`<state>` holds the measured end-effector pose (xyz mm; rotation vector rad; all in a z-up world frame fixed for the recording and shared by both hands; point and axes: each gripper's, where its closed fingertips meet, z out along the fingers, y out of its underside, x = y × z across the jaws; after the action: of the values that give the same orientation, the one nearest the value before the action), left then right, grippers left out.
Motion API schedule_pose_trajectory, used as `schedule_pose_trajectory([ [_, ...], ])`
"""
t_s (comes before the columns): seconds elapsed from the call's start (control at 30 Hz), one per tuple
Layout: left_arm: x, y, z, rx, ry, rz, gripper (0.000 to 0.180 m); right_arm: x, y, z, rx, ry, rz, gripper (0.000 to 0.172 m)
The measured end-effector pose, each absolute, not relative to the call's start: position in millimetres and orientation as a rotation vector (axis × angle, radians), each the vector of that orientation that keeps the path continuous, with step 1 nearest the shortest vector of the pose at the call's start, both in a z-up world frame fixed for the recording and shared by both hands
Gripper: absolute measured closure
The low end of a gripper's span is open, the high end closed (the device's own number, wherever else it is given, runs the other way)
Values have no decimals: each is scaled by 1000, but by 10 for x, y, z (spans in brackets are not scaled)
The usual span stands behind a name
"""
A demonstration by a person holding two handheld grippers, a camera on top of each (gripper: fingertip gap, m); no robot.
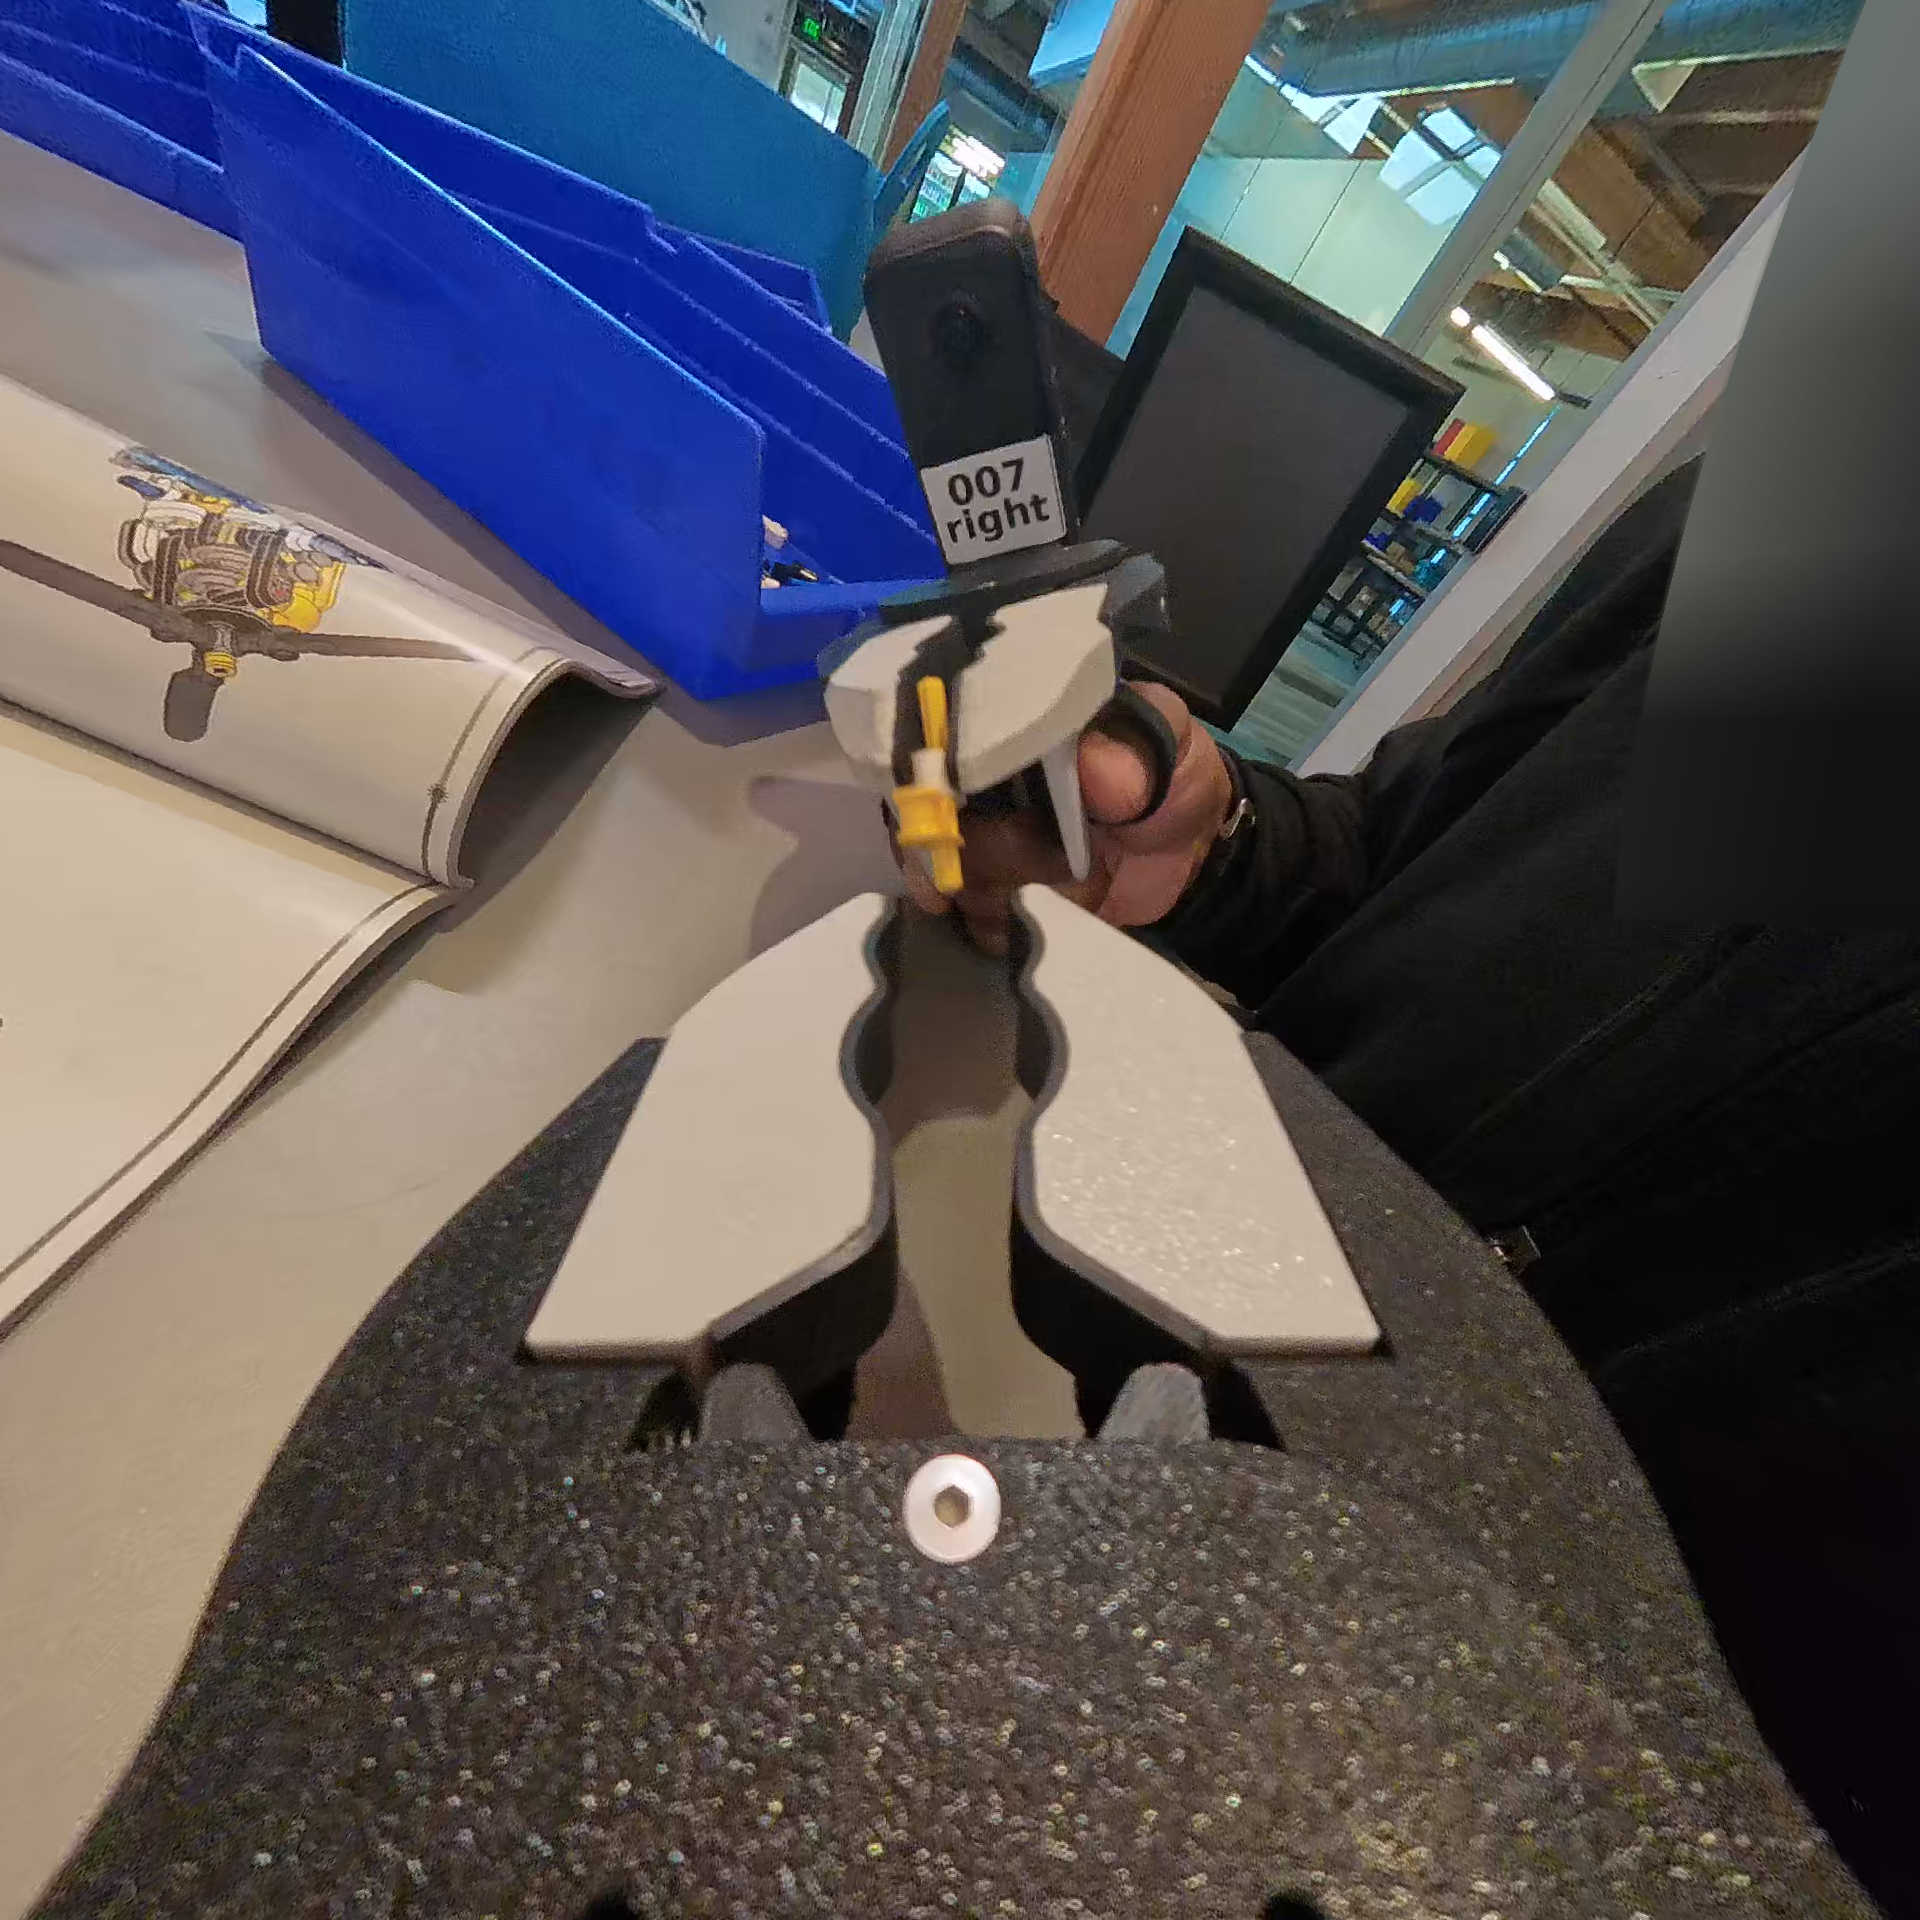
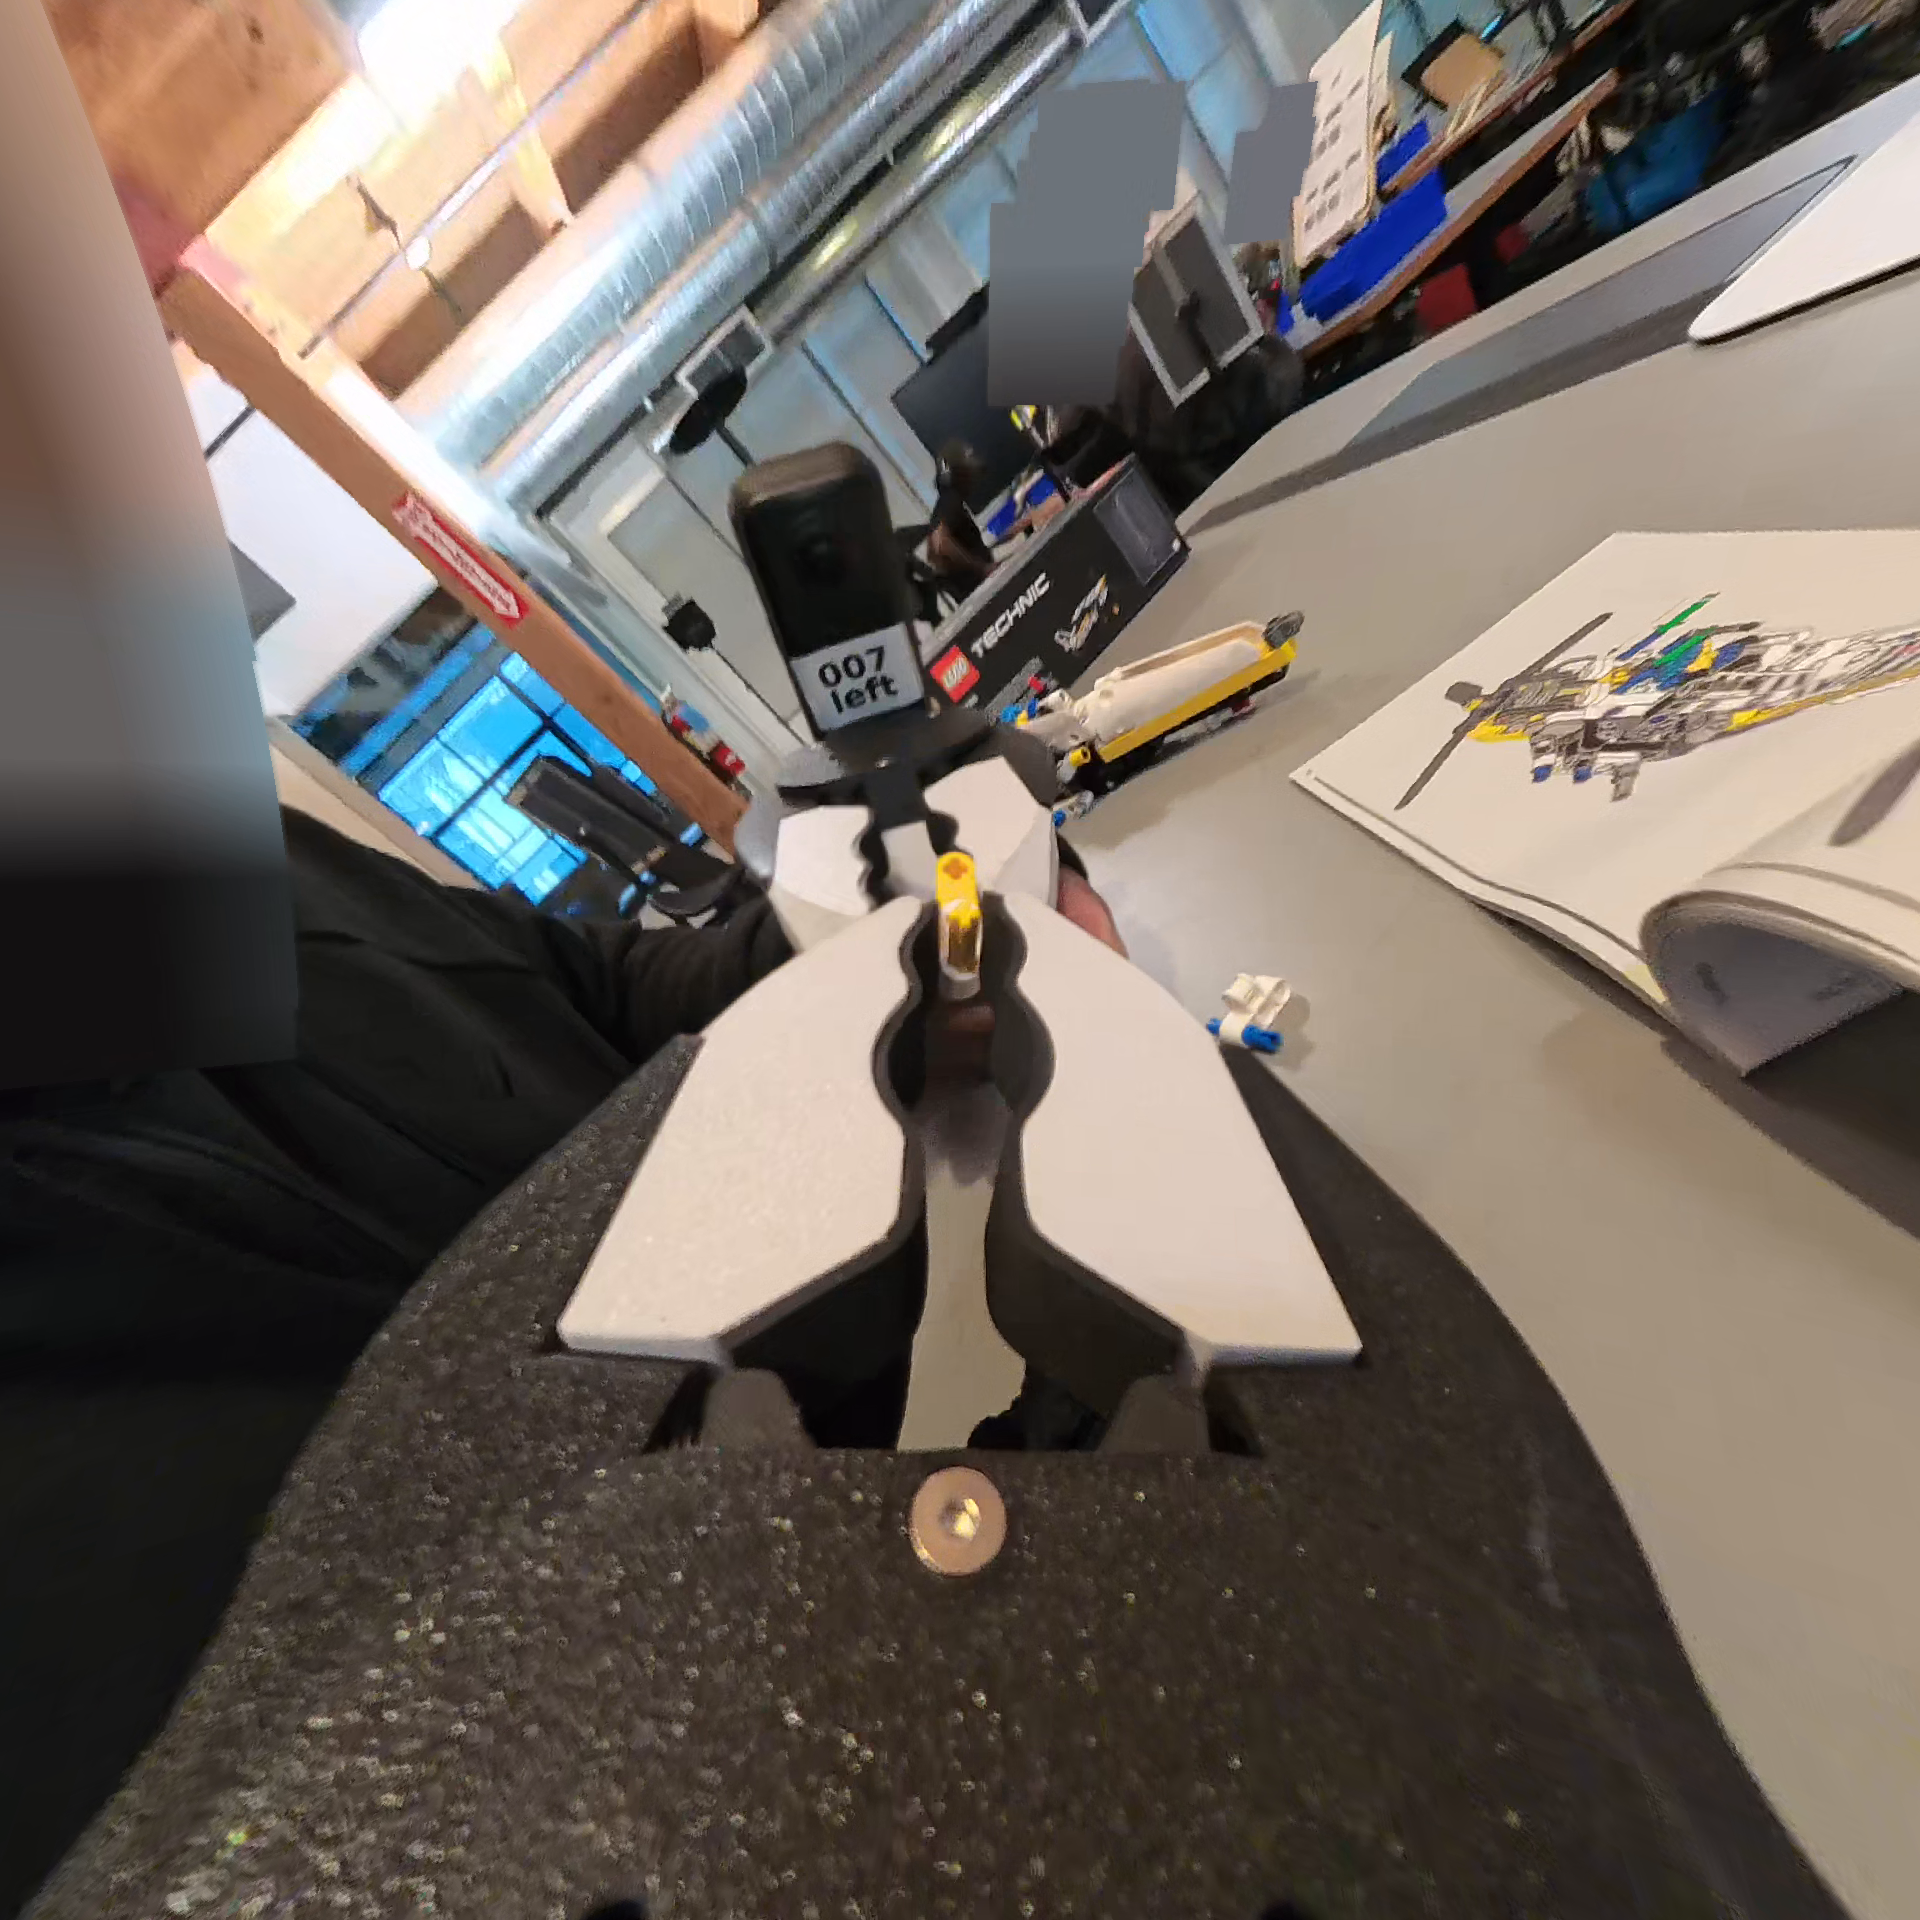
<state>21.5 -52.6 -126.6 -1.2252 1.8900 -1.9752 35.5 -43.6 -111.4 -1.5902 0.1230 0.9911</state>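
the right gripper (image 2: 957,914) is clenched on a yellow and white plastic axle assembly (image 1: 928,787), held above the matte grey tabletop (image 2: 1455,1195). the left gripper (image 1: 951,914) stands released beside it; an open glossy instruction booklet (image 1: 239,748) and blue plastic bins (image 1: 499,416) lie near.

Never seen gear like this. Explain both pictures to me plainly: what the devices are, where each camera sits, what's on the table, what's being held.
A person holds two hand-operated grabbers, each carrying its own camera looking along its fingers. The left wrist view shows the left claw open and empty, facing the right claw. That one grips a small yellow-and-white toy-brick axle piece, also seen in the right wrist view. On the grey table: an open instruction booklet, blue bins, a half-built yellow-and-white brick model, its black box and a small white-and-blue piece.
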Motion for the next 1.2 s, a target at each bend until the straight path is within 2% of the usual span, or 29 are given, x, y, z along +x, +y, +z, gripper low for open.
schedule_pose_trajectory([
  [0.1, 247, -553, -1273, -1240, 1874, -1954, 151, 367, -424, -1104, -1574, 150, 982, 165],
  [0.17, 267, -572, -1245, -1246, 1847, -1983, 153, 316, -412, -1105, -1571, 154, 1001, 164],
  [0.27, 304, -533, -1178, -1241, 1753, -2011, 167, 274, -404, -1110, -1572, 156, 1004, 165],
  [0.37, 302, -535, -1149, -1239, 1709, -2030, 170, 269, -406, -1083, -1543, 176, 1013, 165],
  [1.2, 194, -587, -1220, -1264, 1813, -2007, 171, 273, -465, -1070, -1532, 191, 1024, 168],
])
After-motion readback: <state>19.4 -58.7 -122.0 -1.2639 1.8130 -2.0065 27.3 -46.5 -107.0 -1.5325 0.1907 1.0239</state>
